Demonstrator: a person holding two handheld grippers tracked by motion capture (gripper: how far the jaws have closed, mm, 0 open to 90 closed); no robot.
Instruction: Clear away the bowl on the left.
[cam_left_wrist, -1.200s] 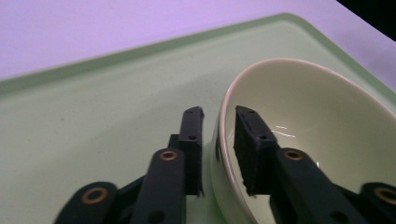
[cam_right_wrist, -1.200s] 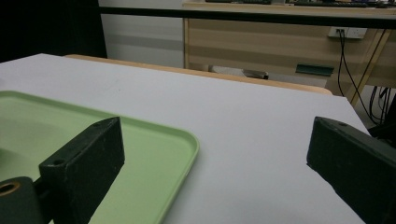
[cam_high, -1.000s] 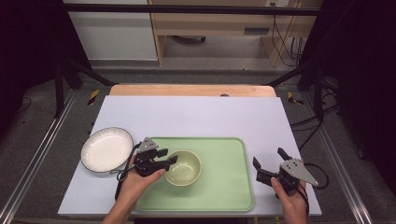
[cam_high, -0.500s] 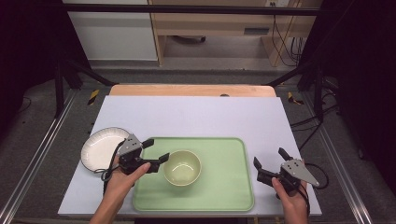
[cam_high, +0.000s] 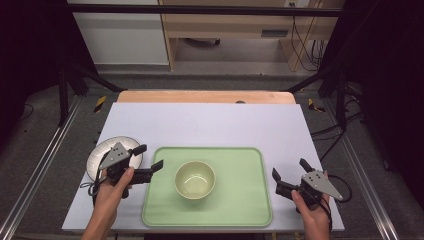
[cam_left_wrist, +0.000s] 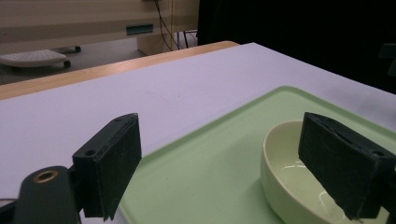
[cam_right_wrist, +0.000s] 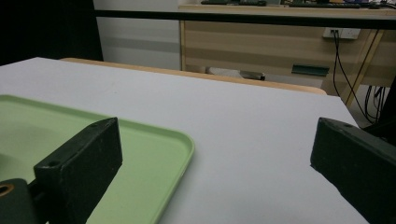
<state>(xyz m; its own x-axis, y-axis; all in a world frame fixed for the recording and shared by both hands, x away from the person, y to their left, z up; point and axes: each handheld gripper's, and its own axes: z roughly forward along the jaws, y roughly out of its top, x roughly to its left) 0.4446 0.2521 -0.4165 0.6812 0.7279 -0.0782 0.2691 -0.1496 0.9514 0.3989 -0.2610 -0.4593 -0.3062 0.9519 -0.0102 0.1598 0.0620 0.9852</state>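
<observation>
The left gripper (cam_high: 150, 157) stood wide with nothing between its jaws, which had just been opening, beside the pale round ceramic bowl (cam_high: 195, 179) on the green plastic tray (cam_high: 240, 200). The right gripper (cam_high: 290, 167) was also spread wide, holding nothing.

A white plate (cam_high: 102, 152) lies on the table (cam_high: 210, 125) just off the left edge of the tray. The table carries a pale lavender-white surface, with a wooden strip (cam_high: 205, 96) along its far edge. Beyond the table stand a white cabinet (cam_high: 117, 32) and a wooden desk (cam_high: 235, 27) with a dark handle; black cables (cam_high: 302, 35) hang at its right. Metal rails (cam_high: 40, 160) run along the grey floor (cam_high: 30, 145) on either side.
</observation>
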